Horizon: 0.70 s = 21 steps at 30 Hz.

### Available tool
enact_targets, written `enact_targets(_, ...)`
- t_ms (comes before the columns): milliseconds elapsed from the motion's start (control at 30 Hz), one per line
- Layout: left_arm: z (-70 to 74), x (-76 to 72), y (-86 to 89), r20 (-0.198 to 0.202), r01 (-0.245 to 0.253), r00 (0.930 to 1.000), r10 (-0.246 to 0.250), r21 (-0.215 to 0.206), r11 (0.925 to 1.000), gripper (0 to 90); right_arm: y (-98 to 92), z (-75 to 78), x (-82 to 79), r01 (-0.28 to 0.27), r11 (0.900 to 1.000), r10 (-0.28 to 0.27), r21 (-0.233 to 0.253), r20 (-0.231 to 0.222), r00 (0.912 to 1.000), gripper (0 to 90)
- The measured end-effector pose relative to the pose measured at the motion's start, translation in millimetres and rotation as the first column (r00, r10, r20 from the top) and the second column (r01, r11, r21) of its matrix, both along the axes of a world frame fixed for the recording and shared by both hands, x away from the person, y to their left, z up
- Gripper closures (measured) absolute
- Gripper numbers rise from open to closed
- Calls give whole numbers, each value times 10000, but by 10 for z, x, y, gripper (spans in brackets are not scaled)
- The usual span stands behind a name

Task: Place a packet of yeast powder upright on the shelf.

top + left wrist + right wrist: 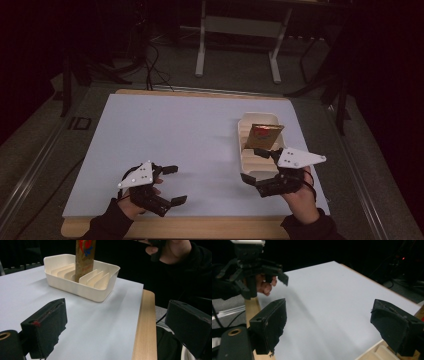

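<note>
Resting both claws wide and empty.
My right claw (pixel 259 170) flanks the rack (pixel 246 150); its dividers hold the packet (pixel 263 136) upright.

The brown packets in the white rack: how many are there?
1. A single brown packet with a red print stands upright in a middle slot of the white rack, on the right of the table. The other slots in view look empty; the right tool covers part of the rack.

The packet (pixel 85 257) bears a red mark, no readable text.
</note>
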<state>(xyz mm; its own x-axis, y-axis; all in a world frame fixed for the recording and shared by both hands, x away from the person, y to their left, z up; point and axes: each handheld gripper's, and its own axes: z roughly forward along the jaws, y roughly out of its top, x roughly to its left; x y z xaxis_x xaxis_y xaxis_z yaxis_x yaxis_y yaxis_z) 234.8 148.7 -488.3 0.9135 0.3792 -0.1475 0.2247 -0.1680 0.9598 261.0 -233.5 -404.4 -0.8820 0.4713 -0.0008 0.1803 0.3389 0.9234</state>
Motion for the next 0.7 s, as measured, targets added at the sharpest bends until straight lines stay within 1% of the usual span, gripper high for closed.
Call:
enact_targets(67,2,-1,4,29,4,10000,-4,12,10000,46,-3,-51,-33,-40,9999,42,160,-148,9999,134)
enact_targets(133,-1,-1,3,19,-1,10000,1,40,10000,46,-3,-92,-63,-10,10000,11,57,-189,9998,134)
enact_targets(200,-4,-2,4,19,12,10000,-12,35,10000,46,-11,-129,-81,-187,9998,185,-40,-455,9988,134)
enact_targets(300,-3,-5,4,48,9,10000,-9,43,10000,47,-39,-201,-128,-114,9997,106,-212,-416,9991,134)
enact_targets(367,1,-3,11,68,0,10000,-1,61,10000,47,-60,-243,-150,-122,9998,112,-184,-500,9987,134)
enact_targets(433,-1,-2,15,37,-27,10000,27,33,10000,46,-80,-291,-179,-46,9996,34,-277,-438,9990,134)
enact_targets(500,-5,-5,16,55,-37,10000,37,44,10000,46,-97,-317,-191,-89,9994,73,-321,-505,9987,134)
enact_targets(533,-7,-6,17,50,-37,10000,37,43,10000,47,-111,-332,-200,6,9994,-24,-342,-515,9987,134)
enact_targets(700,-16,-14,22,54,-40,10000,40,71,10000,46,-157,-418,-229,112,9997,-126,-204,-681,9976,134)
